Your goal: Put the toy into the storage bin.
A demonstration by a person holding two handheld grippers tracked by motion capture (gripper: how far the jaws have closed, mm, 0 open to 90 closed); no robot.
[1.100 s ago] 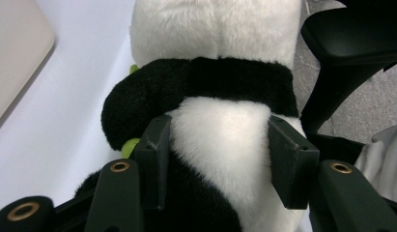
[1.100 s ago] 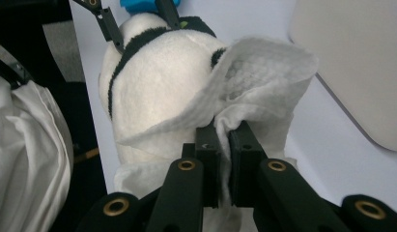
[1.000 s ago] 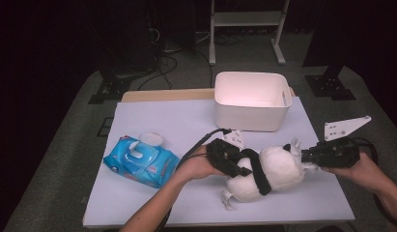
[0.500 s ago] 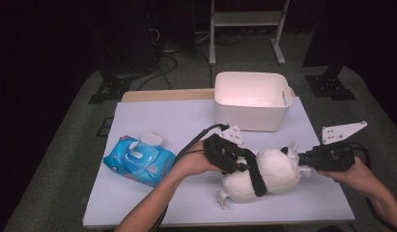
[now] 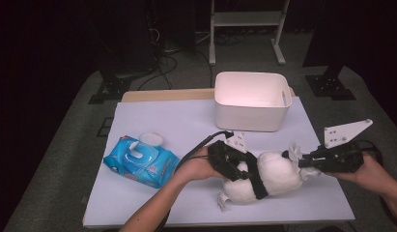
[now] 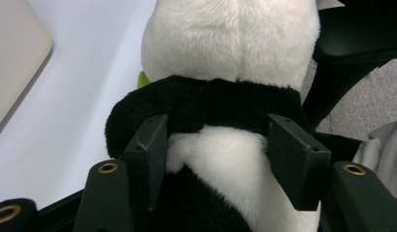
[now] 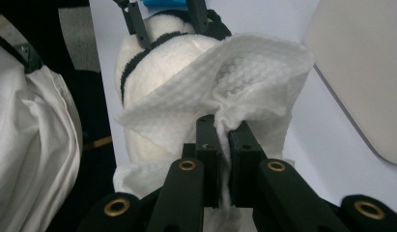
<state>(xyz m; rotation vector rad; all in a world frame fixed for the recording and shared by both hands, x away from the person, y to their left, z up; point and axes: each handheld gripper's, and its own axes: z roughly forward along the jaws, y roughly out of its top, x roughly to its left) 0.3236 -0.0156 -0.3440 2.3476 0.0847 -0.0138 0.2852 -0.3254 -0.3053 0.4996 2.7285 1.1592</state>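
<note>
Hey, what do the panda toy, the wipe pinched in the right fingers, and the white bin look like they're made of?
Panda toy: soft plush, judging by its fuzzy black and white pile. Wipe: thin nonwoven or paper cloth, embossed in a dotted, ribbed pattern and crumpling softly. White bin: probably moulded plastic, smooth and matte with rounded corners.

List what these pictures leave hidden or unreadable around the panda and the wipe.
- Panda face: high view, turned away; wipe covers it in the right gripper view.
- Wipes pack print: high view, too small.
- Bin floor: high view, front wall hides it.
- Panda's legs: left gripper view, cut off by the bottom edge.
</note>
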